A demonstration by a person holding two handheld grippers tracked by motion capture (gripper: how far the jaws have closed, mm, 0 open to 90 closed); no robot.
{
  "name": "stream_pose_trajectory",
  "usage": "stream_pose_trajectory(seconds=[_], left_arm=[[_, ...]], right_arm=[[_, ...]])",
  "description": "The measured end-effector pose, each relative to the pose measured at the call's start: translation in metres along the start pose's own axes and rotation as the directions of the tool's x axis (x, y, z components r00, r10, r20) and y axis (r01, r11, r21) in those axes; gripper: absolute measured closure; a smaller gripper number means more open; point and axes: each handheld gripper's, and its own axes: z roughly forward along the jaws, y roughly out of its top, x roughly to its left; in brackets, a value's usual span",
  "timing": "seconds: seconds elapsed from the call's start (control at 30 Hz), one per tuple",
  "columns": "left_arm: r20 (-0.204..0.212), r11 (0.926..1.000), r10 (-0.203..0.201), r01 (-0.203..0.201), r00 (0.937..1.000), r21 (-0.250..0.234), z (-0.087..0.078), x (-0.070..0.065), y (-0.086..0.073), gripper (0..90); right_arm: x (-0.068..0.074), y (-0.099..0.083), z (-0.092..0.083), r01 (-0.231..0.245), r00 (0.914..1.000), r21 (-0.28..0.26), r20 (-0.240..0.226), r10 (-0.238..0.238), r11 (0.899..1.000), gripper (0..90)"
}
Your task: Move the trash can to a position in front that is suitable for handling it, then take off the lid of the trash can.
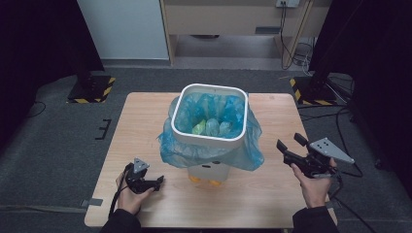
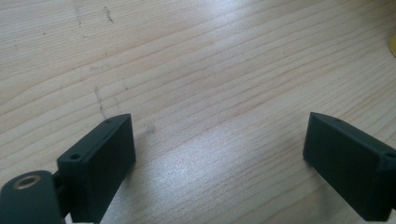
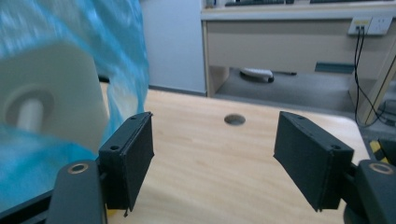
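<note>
Sits mid-tabletop [image 1: 145, 121]: white bin [image 1: 210, 138] lined with blue bag [image 1: 243, 150] draped over its rim, crumpled scraps inside. Left tongs [image 1: 158, 182] low near the front edge, released, gripping nothing. Right tongs [image 1: 289, 145] raised right of the bin, also spread wide and empty.

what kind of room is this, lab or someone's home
Most likely a lab or recording room, not a home: black stands on hazard-striped bases, a lone wooden table holding a lined white bin, and a person holding two grippers.
</note>
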Motion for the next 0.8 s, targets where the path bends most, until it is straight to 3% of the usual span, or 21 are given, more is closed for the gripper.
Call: stream_pose_trajectory(seconds=[0.1,0.33,0.8], left_arm=[[0.000,1.0000,0.001,-0.001,1.0000,0.002,0.001,-0.001,0.000,6.0],[-0.006,1.0000,-0.009,0.009,0.9999,0.004,0.001,-0.003,0.001,4.0],[0.001,0.9998,0.001,-0.001,1.0000,0.018,0.003,-0.004,0.002,0.0]], right_arm=[[0.000,0.015,0.001,0.014,0.9997,-0.020,0.018,-0.014,1.000,28.1],[-0.004,0.030,0.001,-0.018,0.9995,-0.046,0.024,0.019,0.999,26.9],[-0.004,0.063,0.010,-0.019,0.9992,-0.084,0.035,0.022,0.996,25.0]])
